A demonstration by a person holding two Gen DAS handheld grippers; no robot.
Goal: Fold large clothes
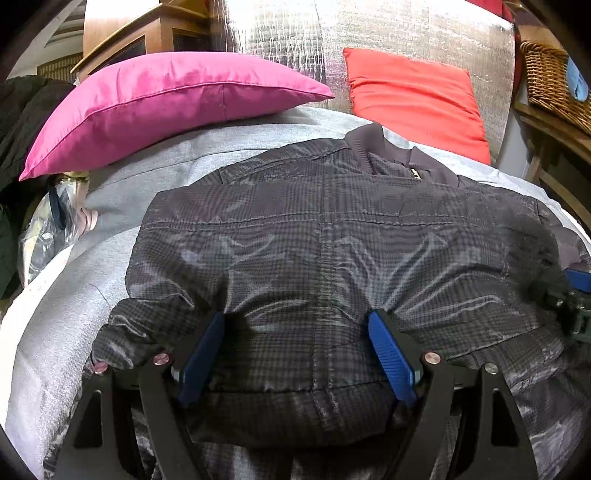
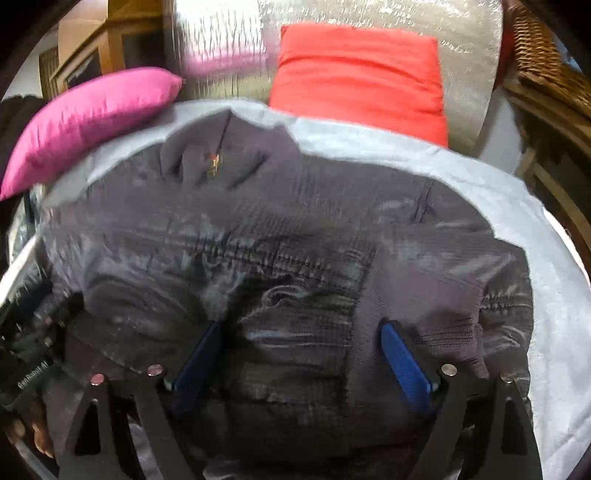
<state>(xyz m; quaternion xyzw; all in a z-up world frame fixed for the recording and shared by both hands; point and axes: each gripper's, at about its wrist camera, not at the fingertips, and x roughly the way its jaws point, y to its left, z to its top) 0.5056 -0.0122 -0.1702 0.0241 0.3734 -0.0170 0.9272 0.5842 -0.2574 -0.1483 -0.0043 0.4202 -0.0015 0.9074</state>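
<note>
A dark checked jacket [image 1: 332, 221] lies spread flat on a grey cover [image 1: 110, 229], its ribbed collar [image 1: 369, 140] at the far end. My left gripper [image 1: 299, 317] stands open over the jacket's near part, with its blue fingertips [image 1: 384, 332] down on the cloth and wrinkles fanning out from them. In the blurred right wrist view, my right gripper [image 2: 301, 326] is open over the jacket [image 2: 295, 221] too, with fabric lying between its fingers but not pinched. The other gripper [image 2: 29, 354] shows at that view's left edge, with a hand below it.
A pink cushion [image 1: 147, 99] and a red cushion [image 1: 413, 99] lean against the silvery backrest [image 1: 406, 26]. A crumpled plastic bag [image 1: 55, 221] lies at the left. A wicker basket [image 1: 554, 81] sits on wooden furniture at the right, and a wooden cabinet [image 1: 147, 33] stands behind.
</note>
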